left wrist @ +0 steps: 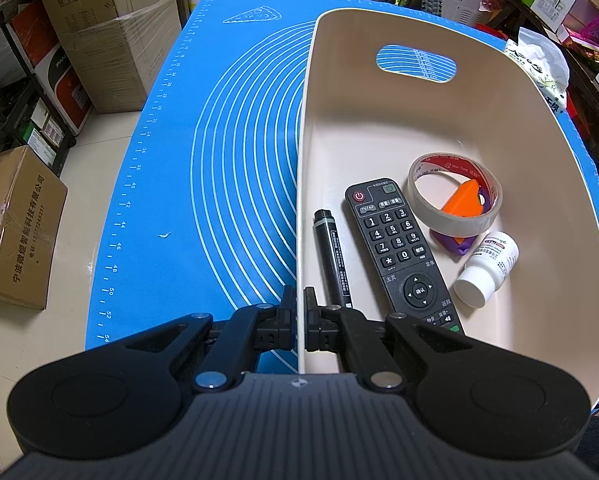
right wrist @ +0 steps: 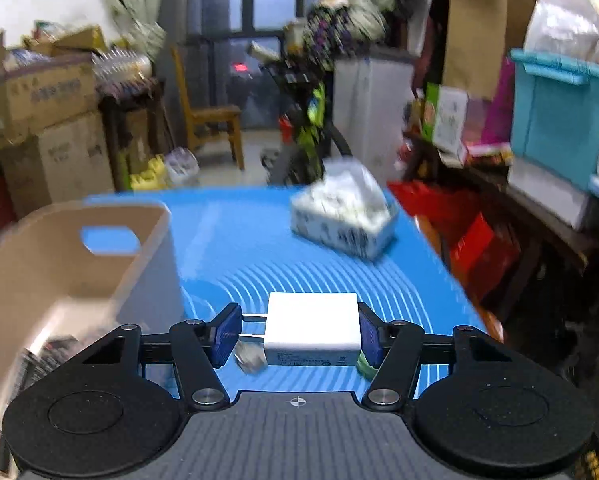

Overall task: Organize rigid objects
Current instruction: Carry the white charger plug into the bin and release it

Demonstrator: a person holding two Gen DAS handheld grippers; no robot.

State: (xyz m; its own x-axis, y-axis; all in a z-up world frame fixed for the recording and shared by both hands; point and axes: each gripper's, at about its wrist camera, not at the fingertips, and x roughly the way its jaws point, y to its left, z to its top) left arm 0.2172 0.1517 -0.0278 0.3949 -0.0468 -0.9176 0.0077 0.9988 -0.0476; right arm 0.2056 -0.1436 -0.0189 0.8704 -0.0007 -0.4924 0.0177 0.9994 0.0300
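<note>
**A:** Status of the two units?

**B:** The left hand-held gripper (left wrist: 298, 300) is clenched on the bin (left wrist: 379, 128), pinching its near wall at 6 o'clock, one finger outside, one inside. The right hand-held gripper (right wrist: 299, 330) is grasping the charger (right wrist: 312, 330), a white block held crosswise, prongs against the left pad, body against the right. It hangs above the mat (right wrist: 239, 248), with the bin off at 9 o'clock.

**A:** What is already in the bin?

**B:** A pen (left wrist: 333, 258) along the left wall, a remote (left wrist: 399, 248) beside it, a tape roll (left wrist: 455, 196) resting on an orange and purple piece, and a bottle (left wrist: 487, 270) lying on its side.

**A:** Procedure for the drop?

**B:** My judgement: keep the left grip firm so the bin cannot slide. Carry the charger over the rim, towards the bare floor at 12 o'clock. Lower before releasing. The prong-side contact is narrow, so avoid sudden rolls; the block could pivot out.
</note>
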